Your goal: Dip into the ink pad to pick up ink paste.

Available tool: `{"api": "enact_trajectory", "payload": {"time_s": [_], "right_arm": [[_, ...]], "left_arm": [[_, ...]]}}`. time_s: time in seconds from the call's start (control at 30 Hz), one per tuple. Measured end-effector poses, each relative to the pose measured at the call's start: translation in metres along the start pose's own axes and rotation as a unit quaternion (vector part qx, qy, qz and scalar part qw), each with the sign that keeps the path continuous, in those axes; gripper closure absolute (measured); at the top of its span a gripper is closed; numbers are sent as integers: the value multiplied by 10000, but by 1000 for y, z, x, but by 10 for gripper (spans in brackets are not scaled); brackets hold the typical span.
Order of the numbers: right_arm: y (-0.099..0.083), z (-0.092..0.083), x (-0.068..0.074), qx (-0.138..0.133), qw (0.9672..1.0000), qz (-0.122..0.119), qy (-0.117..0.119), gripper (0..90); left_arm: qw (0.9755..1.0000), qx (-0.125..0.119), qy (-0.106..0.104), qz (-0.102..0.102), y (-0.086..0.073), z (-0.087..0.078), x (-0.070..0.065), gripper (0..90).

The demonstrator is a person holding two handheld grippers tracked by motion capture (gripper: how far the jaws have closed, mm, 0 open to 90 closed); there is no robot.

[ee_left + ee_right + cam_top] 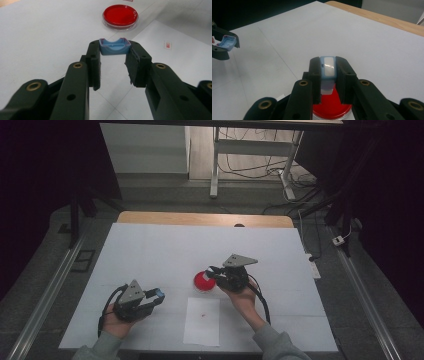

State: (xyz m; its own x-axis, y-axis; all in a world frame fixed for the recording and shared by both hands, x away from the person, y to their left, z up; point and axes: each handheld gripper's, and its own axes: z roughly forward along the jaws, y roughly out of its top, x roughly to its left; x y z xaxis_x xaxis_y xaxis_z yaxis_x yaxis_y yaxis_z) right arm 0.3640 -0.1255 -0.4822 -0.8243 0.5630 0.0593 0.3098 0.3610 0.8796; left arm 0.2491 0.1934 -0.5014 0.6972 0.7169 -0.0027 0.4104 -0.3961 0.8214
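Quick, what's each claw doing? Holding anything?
Left gripper: shut on a small blue cap at its tips.
Right gripper: shut on a blue stamp, above the red dish.

A round clear-rimmed dish with a glossy red filling (120,16) lies ahead of the matte black left gripper (113,62), whose jaws pinch a light blue plastic cap (114,47) edged faintly purple. The black right gripper (327,75) clamps a pale blue-and-white stamp-like block (328,72) above that red.
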Motion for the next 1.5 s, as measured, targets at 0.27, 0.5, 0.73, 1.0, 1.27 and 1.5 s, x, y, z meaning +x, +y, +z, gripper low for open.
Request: {"api": "enact_trajectory", "payload": {"time_s": [0.27,0.5,0.73,1.0,1.27,1.5], "right_arm": [[-2,6,-3,173,9998,-11,-80,750],[-5,12,-6,401,9991,-10,-153,750],[-6,17,-6,579,9980,-115,-248,750],[-8,21,-6,673,9972,-173,-258,750],[-9,24,-6,661,9972,-177,-286,752],[-10,25,-4,728,9966,-232,-294,752]], "left_arm": [[10000,-5,21,17,0,0,0,652],[10000,4,21,25,0,1,0,653],[10000,-25,55,26,0,0,0,652],[10000,-8,48,33,-1,1,0,652],[10000,2,51,31,-1,1,0,652],[10000,1,52,34,0,1,0,652]]}}
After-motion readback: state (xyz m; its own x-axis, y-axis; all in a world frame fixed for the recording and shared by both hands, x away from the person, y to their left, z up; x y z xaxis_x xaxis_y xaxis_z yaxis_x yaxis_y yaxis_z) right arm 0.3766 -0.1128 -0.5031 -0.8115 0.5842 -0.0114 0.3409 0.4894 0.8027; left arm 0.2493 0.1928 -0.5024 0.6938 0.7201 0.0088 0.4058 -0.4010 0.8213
